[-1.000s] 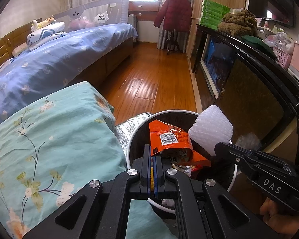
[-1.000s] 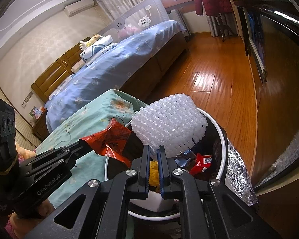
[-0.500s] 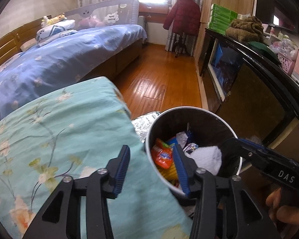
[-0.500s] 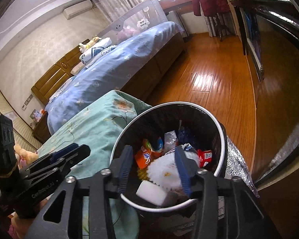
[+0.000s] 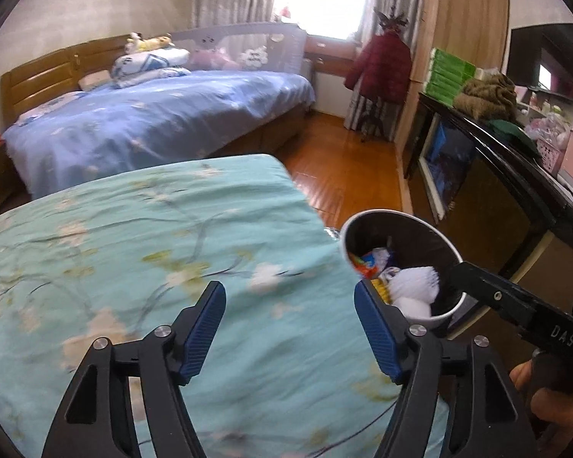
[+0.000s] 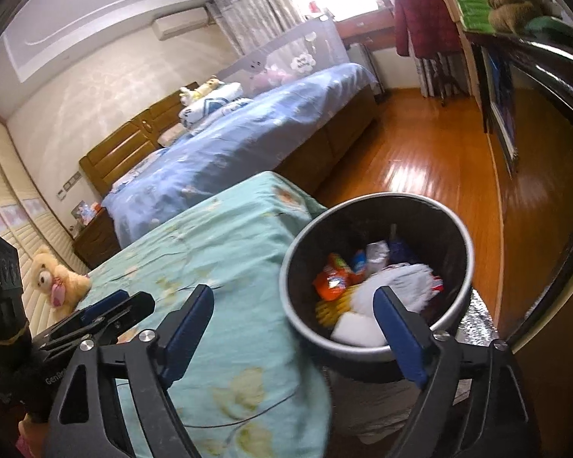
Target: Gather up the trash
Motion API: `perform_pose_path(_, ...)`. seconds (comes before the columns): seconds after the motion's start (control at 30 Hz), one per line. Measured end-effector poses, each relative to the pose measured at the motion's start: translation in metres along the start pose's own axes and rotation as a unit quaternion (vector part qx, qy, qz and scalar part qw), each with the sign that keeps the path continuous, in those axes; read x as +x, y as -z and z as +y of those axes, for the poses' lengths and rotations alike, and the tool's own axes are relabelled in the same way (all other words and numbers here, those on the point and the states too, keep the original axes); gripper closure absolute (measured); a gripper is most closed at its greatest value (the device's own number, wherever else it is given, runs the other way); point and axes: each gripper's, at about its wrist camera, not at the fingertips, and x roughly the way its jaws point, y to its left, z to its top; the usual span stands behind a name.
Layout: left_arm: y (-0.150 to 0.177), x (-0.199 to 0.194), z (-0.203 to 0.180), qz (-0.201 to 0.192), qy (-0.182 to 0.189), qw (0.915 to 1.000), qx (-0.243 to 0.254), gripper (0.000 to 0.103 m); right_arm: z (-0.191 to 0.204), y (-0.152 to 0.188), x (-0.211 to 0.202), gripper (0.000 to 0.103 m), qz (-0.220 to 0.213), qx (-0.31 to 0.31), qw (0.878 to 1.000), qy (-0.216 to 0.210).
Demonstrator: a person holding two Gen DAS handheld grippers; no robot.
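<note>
- The trash bin (image 6: 376, 278) is seen just beside the teal cover's (image 5: 152, 252) edge, holding wrappers and white foam.
- The right gripper (image 6: 294, 328), empty, jaws opening, is nearer the bin.
- The left gripper (image 5: 290, 328), likewise opening and empty, is held over the cover, bin to its right.

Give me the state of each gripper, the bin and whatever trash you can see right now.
left gripper: jaws opening, nothing between them, over the floral cover.
right gripper: jaws opening, nothing held, near the bin's rim.
trash bin: upright, no lid on it, partly filled.
orange snack wrapper: lying inside the bin.
white foam net: inside the bin, on top of the pile.
</note>
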Motion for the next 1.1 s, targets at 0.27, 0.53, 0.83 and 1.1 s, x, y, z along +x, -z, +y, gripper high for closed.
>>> perform_pose_path(0.27,0.031,-0.051,0.034,-0.036,-0.046,0.998,-0.026,0.033,0.037,0.013,0.0,0.015,-0.016,-0.03,0.999,-0.012)
perform_pose_path(0.53,0.039,-0.087,0.049,-0.079,-0.082,0.9928,-0.038,0.023,0.074,0.007,-0.009,0.01,-0.042,-0.076,0.996,-0.017)
perform_pose_path(0.83,0.04,-0.118,0.053,-0.152,-0.128,0.979,-0.046,0.001,0.107,0.0,-0.023,0.0,-0.128,-0.139,0.982,0.0)
perform_pose_path(1.1,0.056,-0.106,0.043,-0.157,-0.16,0.9743,-0.022,0.001,0.108,0.014,0.004,0.0,-0.113,-0.142,0.983,0.004)
